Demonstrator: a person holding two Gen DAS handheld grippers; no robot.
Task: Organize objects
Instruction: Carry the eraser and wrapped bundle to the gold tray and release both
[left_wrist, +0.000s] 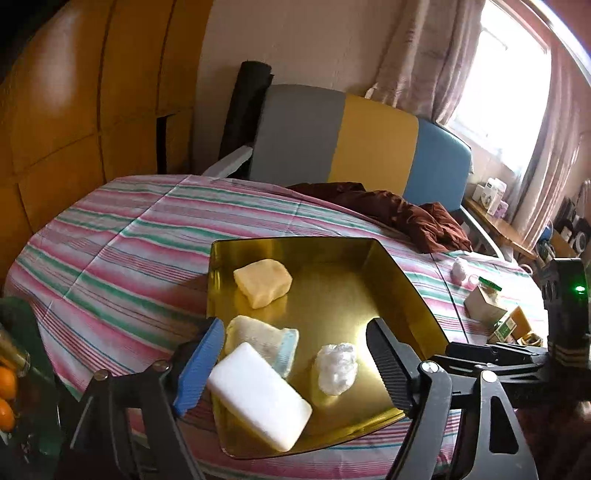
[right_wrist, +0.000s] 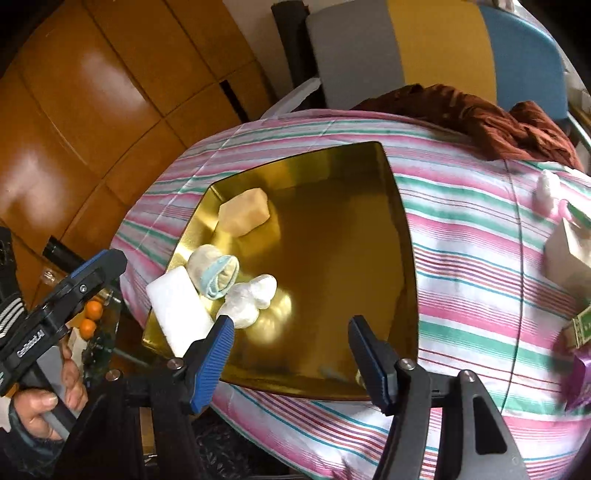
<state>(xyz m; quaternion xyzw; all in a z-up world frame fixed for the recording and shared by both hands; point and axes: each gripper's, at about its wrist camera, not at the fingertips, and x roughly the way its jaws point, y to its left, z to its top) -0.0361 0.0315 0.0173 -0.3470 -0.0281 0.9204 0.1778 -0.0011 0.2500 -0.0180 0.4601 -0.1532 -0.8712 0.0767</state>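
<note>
A gold tray (left_wrist: 391, 280) (right_wrist: 351, 229) lies on the striped table. It holds a yellow sponge block (left_wrist: 263, 282) (right_wrist: 244, 212), a rolled pale sock (left_wrist: 264, 341) (right_wrist: 218, 273), a white foam block (left_wrist: 260, 395) (right_wrist: 179, 308) and a crumpled white plastic wad (left_wrist: 337, 368) (right_wrist: 249, 299). My left gripper (left_wrist: 295, 365) is open and empty over the tray's near left part, jaws either side of the white block and wad. My right gripper (right_wrist: 291, 339) is open and empty over the tray's near edge. The left gripper also shows in the right wrist view (right_wrist: 92, 273).
A dark red cloth (left_wrist: 402, 216) (right_wrist: 491, 122) lies at the table's far side. A small white figure (left_wrist: 460, 269) (right_wrist: 546, 192), a white box (left_wrist: 484, 304) (right_wrist: 569, 254) and green packets (right_wrist: 580, 325) sit at the right. Oranges (right_wrist: 90, 317) lie left of the table. A chair (left_wrist: 332, 136) stands behind.
</note>
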